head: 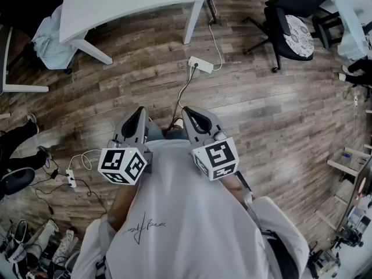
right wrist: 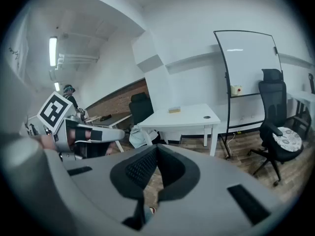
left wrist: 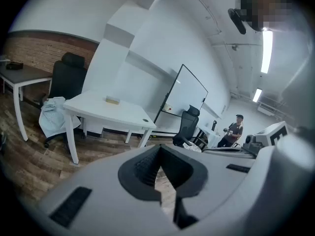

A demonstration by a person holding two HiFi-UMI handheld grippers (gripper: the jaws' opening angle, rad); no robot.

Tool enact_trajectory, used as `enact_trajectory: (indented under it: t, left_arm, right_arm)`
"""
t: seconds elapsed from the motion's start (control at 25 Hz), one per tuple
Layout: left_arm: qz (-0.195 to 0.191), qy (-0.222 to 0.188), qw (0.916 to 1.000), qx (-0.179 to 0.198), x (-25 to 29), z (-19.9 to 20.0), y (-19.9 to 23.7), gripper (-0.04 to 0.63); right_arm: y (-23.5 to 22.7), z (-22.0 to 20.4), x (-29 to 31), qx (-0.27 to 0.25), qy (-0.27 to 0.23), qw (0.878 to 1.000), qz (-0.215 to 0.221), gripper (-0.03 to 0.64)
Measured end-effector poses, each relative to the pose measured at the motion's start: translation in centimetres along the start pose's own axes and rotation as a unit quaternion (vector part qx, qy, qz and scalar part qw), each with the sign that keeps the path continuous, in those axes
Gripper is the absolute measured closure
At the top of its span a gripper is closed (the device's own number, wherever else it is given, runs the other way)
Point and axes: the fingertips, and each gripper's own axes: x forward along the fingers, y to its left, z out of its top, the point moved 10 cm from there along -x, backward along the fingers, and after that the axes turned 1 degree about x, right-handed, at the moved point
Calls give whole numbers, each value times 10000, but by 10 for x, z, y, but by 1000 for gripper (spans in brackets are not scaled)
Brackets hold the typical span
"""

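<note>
1. Head view: left gripper [head: 139, 112] and right gripper [head: 188, 111] are held mid-frame; the power strip [head: 200, 65] is spotted upper-centre on the floor [head: 261, 115].
2. Left gripper view: jaws are closed, nothing pinched.
3. Right gripper view: same deal. Strip's probably light, rigid, cable-tethered, so it's best pinched across its narrow sides.
</note>
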Motion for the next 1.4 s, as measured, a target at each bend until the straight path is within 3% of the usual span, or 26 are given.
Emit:
enact_trajectory:
  t: [0.24,0.48,0.76,1.4]
  left_arm:
    - [514,-38,9971,555,2,3,6,591]
    - [748,148,9963,401,4,1,25,591]
    - [701,205,9969,277,32,19,54,591]
    - [463,-160,9987,124,92,117,158,591]
  right_arm:
    - [-15,1,6,116,-8,9999,14,607]
    - [-26,7,25,581,-150,9982,-83,607]
    - [-39,28,61,365,130,9992,-69,606]
    - [-29,100,180,154,528,9984,98,606]
